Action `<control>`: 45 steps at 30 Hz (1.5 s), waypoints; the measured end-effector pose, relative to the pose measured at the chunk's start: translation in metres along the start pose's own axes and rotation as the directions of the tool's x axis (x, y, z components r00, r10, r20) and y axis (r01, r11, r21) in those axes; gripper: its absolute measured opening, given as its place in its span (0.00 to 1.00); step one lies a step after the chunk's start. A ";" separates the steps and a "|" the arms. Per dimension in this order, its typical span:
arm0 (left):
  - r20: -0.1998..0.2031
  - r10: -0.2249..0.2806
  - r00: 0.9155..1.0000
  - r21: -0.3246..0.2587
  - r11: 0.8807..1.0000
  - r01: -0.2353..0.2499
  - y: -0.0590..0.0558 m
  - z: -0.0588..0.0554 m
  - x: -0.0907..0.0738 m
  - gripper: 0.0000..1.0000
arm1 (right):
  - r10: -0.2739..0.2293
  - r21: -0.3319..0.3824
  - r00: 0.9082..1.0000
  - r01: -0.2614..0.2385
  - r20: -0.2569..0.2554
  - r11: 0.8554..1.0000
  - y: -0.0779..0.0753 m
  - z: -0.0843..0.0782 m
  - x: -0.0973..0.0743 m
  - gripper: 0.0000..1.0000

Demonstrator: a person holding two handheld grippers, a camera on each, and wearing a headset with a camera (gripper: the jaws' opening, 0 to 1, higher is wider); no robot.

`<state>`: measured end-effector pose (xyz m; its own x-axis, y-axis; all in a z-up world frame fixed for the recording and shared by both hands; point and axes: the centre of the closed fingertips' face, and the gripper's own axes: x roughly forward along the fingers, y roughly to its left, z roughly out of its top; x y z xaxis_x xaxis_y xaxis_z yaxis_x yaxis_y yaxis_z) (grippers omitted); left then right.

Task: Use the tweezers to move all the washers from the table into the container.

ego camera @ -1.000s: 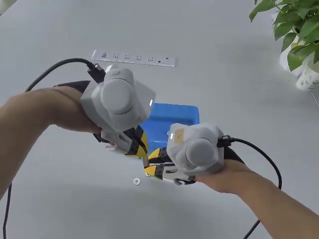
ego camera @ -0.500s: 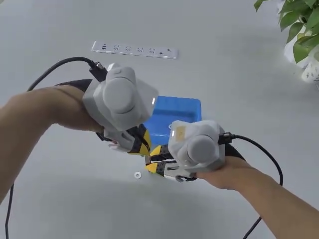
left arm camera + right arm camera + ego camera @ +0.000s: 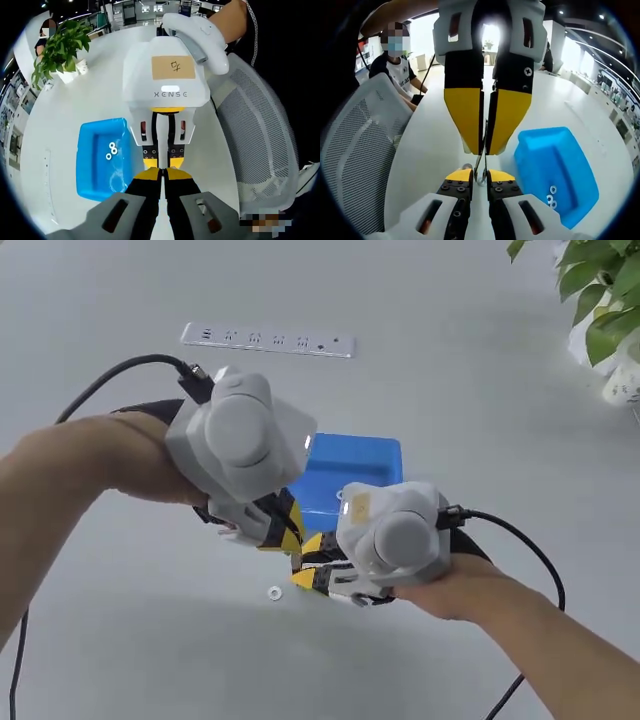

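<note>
Tweezers [image 3: 481, 165] clamped in the shut left tongs [image 3: 483, 150], at the container's [image 3: 385, 455] near-left corner. One washer [image 3: 274, 592] lies on the desk [image 3: 450, 370] near that corner, outside the container; three washers [image 3: 111, 148] lie inside. Right tongs [image 3: 163, 161] stand nearly closed about the tweezers; whether they squeeze cannot be told. Likely fault: an uneven squeeze flicks the washer across the smooth desk.
</note>
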<state>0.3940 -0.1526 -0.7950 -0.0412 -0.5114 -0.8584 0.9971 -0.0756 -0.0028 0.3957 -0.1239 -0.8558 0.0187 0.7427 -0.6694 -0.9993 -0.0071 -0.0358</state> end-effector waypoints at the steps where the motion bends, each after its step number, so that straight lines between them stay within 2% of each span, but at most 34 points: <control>1: 0.002 -0.001 1.000 -0.001 1.000 0.001 0.000 0.000 0.000 0.05 | 0.000 0.001 1.000 0.000 0.000 1.000 0.000 0.000 0.000 0.12; 9: 0.003 0.001 1.000 -0.009 1.000 -0.001 0.004 -0.003 0.000 0.05 | -0.004 -0.006 1.000 0.004 -0.011 1.000 -0.002 -0.001 0.001 0.11; 32: 0.008 -0.005 1.000 -0.009 1.000 0.005 0.005 -0.003 0.003 0.05 | -0.008 0.035 1.000 0.008 -0.009 0.999 -0.002 -0.002 0.001 0.09; 45: 0.006 -0.001 1.000 -0.008 1.000 0.001 0.005 -0.002 -0.002 0.05 | -0.006 0.024 1.000 0.007 -0.010 1.000 -0.002 0.001 -0.001 0.09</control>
<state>0.3990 -0.1507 -0.7946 -0.0426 -0.5165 -0.8552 0.9976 -0.0694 -0.0078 0.3980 -0.1242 -0.8542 0.0255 0.7360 -0.6765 -0.9997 0.0140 -0.0224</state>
